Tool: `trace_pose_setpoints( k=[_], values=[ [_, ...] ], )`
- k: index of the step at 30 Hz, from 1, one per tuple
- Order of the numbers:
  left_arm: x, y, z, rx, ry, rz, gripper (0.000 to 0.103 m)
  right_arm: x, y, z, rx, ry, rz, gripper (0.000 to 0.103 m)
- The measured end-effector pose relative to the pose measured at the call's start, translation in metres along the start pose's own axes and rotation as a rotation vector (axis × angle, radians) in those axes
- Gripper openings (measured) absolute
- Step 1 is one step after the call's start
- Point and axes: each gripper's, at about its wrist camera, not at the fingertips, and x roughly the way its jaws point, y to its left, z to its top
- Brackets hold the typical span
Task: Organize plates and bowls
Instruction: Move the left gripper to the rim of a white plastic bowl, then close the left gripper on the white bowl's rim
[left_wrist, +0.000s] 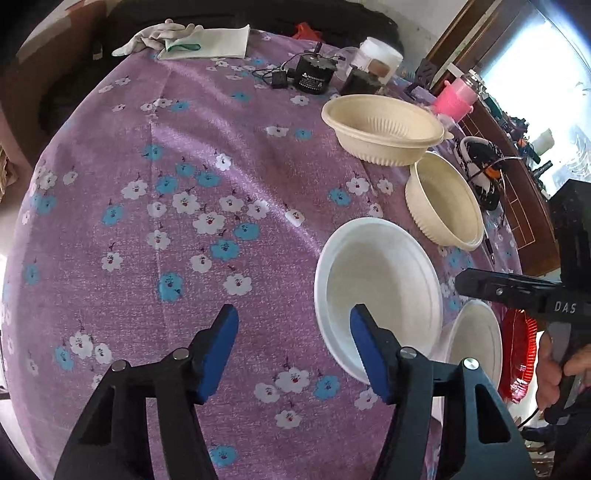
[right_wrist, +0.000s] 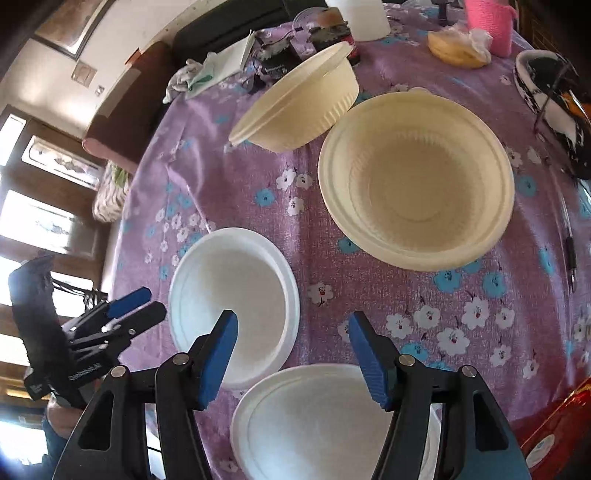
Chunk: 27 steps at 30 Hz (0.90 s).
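Note:
Two white foam plates and two cream ribbed bowls sit on the purple flowered tablecloth (left_wrist: 184, 147). In the left wrist view one white plate (left_wrist: 380, 280) lies just right of my open left gripper (left_wrist: 293, 354), the second white plate (left_wrist: 476, 336) beyond it, and the cream bowls (left_wrist: 384, 125) (left_wrist: 447, 199) farther back. In the right wrist view my open right gripper (right_wrist: 291, 354) hovers above the near white plate (right_wrist: 325, 424); the other white plate (right_wrist: 236, 295) is to its left, the cream bowls (right_wrist: 417, 184) (right_wrist: 306, 99) ahead. Both grippers are empty. The left gripper also shows at the left edge (right_wrist: 125, 314).
At the table's far side are a white cloth and glove (left_wrist: 192, 40), a black device with cables (left_wrist: 314, 74), a white jar (left_wrist: 380, 55), a pink cup (left_wrist: 454, 96) and a black-and-white helmet (right_wrist: 554, 99). A pen (right_wrist: 570, 254) lies near the right edge. A red packet (right_wrist: 554, 424) is at the near right.

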Motion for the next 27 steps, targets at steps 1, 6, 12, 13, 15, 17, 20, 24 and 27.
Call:
trace_pose_setpoints(
  k=[1,6,12,13,15,17,20,24,27],
  values=[
    [0.002,0.0,0.0,-0.007,0.003,-0.004,0.062,0.001,0.0,0.001,-0.006,0.002,-0.001,0.067],
    [0.011,-0.005,0.0,0.017,0.029,-0.005,0.049,0.008,-0.002,0.001,0.005,0.001,0.013,0.045],
    [0.022,-0.011,0.0,0.03,0.029,0.017,0.025,0.02,-0.002,0.0,0.011,0.015,0.013,0.045],
    [0.026,-0.012,0.0,0.033,0.035,0.03,0.021,0.024,0.0,0.001,-0.003,0.024,0.005,0.041],
    [0.028,-0.017,-0.003,0.046,0.04,0.022,0.012,0.03,0.003,0.0,-0.006,0.038,0.024,0.013],
    [0.024,-0.023,-0.005,0.074,0.029,0.044,0.012,0.028,0.007,-0.003,-0.007,0.026,0.025,0.011],
    [0.01,-0.021,-0.007,0.076,0.0,0.045,0.012,0.02,0.015,-0.008,-0.011,-0.007,0.019,0.011],
    [-0.015,-0.01,-0.013,0.057,-0.034,0.059,0.012,0.006,0.03,-0.015,-0.011,-0.031,0.066,0.011],
    [-0.033,-0.004,-0.022,0.045,-0.066,0.076,0.013,-0.003,0.051,-0.023,-0.041,-0.035,0.095,0.011]
  ],
)
